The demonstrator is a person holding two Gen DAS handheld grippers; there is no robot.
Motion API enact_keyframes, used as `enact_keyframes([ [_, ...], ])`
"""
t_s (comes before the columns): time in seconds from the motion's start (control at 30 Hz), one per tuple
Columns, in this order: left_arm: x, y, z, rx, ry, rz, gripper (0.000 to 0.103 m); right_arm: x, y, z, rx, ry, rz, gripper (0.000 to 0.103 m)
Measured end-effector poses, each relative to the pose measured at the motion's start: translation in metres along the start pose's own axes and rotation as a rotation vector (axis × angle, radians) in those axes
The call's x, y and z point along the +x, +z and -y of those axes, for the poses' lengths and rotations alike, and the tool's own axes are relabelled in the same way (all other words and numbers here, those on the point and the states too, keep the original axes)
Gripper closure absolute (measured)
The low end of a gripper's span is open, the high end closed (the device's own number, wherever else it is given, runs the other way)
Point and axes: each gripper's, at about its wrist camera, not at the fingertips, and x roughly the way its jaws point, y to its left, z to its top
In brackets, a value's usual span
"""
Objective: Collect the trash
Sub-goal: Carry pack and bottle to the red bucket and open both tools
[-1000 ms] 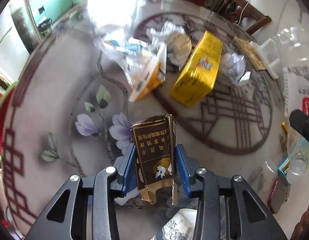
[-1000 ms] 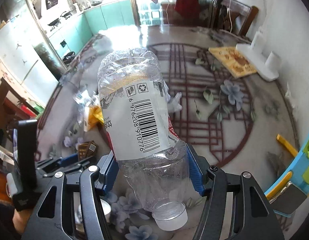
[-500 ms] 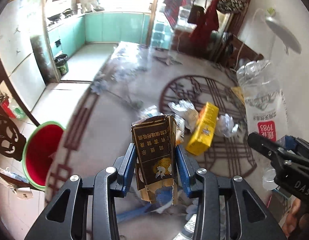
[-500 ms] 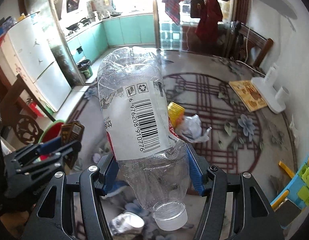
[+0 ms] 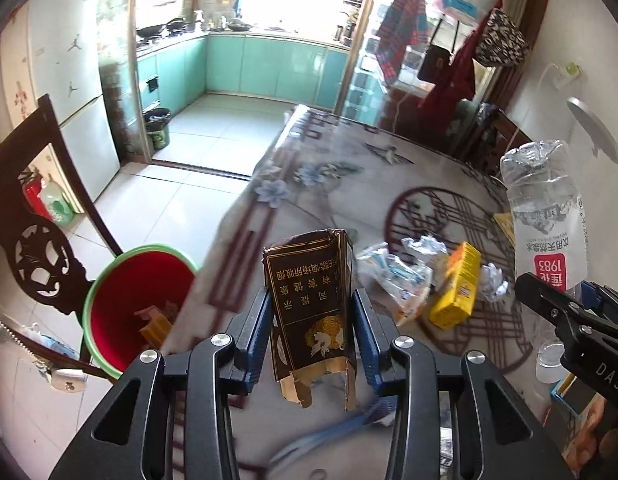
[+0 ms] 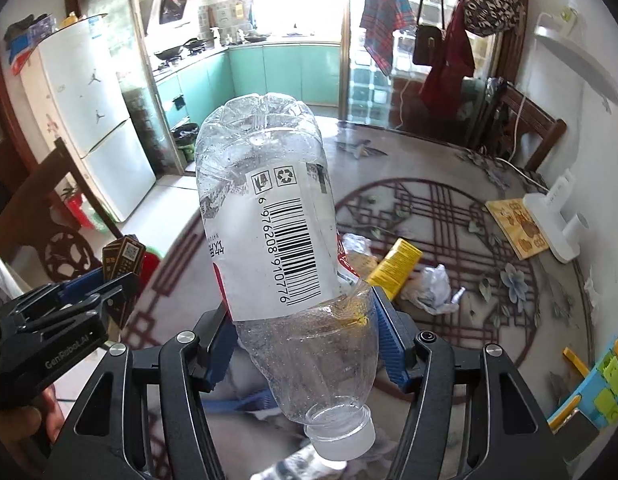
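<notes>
The left gripper (image 5: 311, 330) pinches a dark brown cigarette pack (image 5: 309, 304) with gold Chinese print, upright between its blue pads. The right gripper (image 6: 305, 344) clamps a clear plastic bottle (image 6: 277, 232), cap toward the camera, barcode 6976208910776; its red label reads 1983. A red bin (image 5: 129, 300), green-rimmed, stands low left beside the table (image 5: 309, 196); a yellow box (image 5: 455, 284) and what look like crumpled wrappers (image 5: 397, 276) lie on it.
</notes>
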Motion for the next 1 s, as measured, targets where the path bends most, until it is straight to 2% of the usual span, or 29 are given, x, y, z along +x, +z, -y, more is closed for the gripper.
enact_keyframes([
  [0.73,-0.008,0.014,-0.113,-0.071,0.065,0.02,0.066,0.027,0.021,-0.101,-0.083,0.048,-0.014,0.043],
  [1.0,0.001,0.016,-0.155,-0.104,0.095,0.005,0.066,0.052,0.026,-0.138,-0.11,0.091,-0.063,0.043],
])
